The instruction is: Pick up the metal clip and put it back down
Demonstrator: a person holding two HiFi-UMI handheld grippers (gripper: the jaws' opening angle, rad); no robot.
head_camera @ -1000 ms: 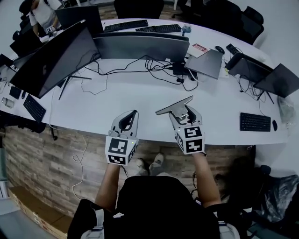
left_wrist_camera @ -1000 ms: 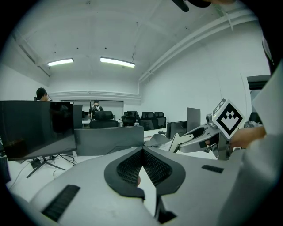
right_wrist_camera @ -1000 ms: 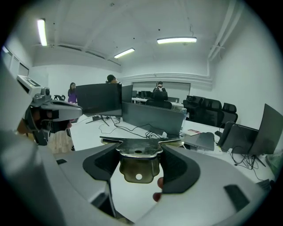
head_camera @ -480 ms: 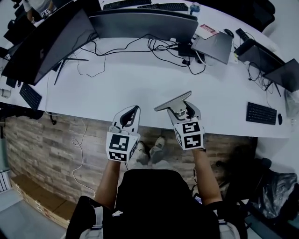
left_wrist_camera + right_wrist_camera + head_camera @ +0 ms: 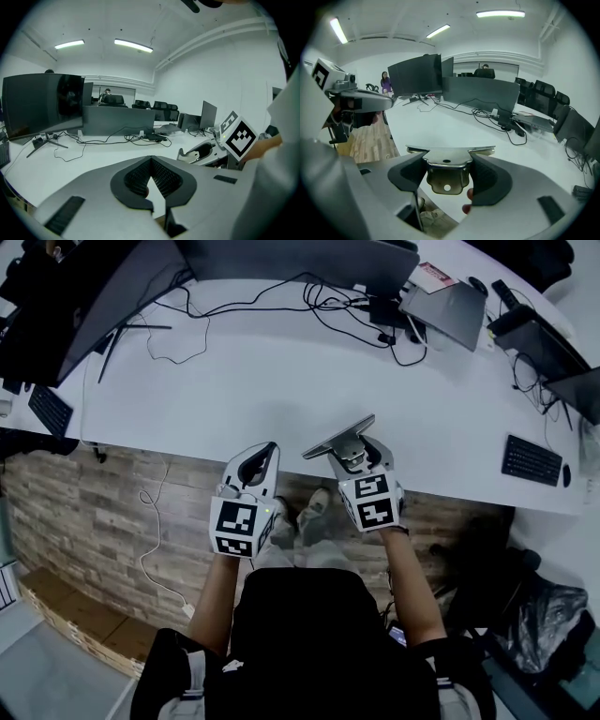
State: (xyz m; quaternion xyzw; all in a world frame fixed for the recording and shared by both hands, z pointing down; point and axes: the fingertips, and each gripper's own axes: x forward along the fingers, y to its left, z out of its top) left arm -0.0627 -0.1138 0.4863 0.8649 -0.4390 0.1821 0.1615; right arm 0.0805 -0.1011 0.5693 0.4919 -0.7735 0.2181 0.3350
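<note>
The right gripper [image 5: 354, 454] is clamped on the metal clip [image 5: 446, 171], which sits crosswise between its jaws, up in the air over the white desk's [image 5: 281, 381] near edge. The left gripper [image 5: 262, 457] hangs just beside it, jaws together on nothing.

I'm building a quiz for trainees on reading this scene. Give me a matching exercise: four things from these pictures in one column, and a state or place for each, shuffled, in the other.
Things
1. left gripper
2. right gripper
3. metal clip
4. black keyboard

States or places
A. lying on the white desk, at the person's right
B. silver, clamped between fingers
C. shut, holding nothing
D. shut on a thing

Pairs: 1-C, 2-D, 3-B, 4-A
</note>
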